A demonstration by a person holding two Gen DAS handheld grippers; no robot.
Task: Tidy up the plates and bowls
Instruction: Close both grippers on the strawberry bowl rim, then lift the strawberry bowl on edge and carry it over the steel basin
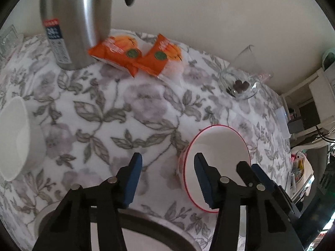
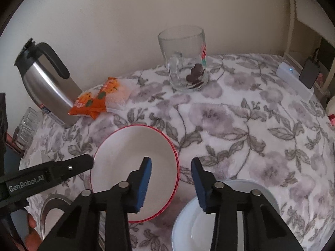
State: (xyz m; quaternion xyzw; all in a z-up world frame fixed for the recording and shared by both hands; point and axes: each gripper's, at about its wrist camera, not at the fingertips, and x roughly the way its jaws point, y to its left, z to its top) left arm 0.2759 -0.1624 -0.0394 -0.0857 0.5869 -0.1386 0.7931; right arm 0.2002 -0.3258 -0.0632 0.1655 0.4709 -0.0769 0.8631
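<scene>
A white bowl with a red rim (image 1: 222, 146) (image 2: 129, 146) stands on the flowered tablecloth. My left gripper (image 1: 168, 177) straddles its left wall, one pad inside and one outside over the cloth, neither pressing. My right gripper (image 2: 171, 179) straddles the right wall the same way, with a gap on both sides of the rim. Both grippers are open. A plain white bowl (image 1: 14, 138) sits at the far left of the left wrist view. A pale plate (image 2: 240, 192) lies under the right gripper. A steel-rimmed dish (image 1: 159, 223) lies under the left gripper.
A steel thermos jug (image 2: 48, 87) (image 1: 73, 21) stands at the back left with orange snack packets (image 2: 94, 102) (image 1: 134, 52) beside it. A glass mug (image 2: 184, 62) holding dark sweets stands at the back. A glass dish (image 2: 27, 123) sits at the left edge. Part of a hand (image 2: 31, 230) shows.
</scene>
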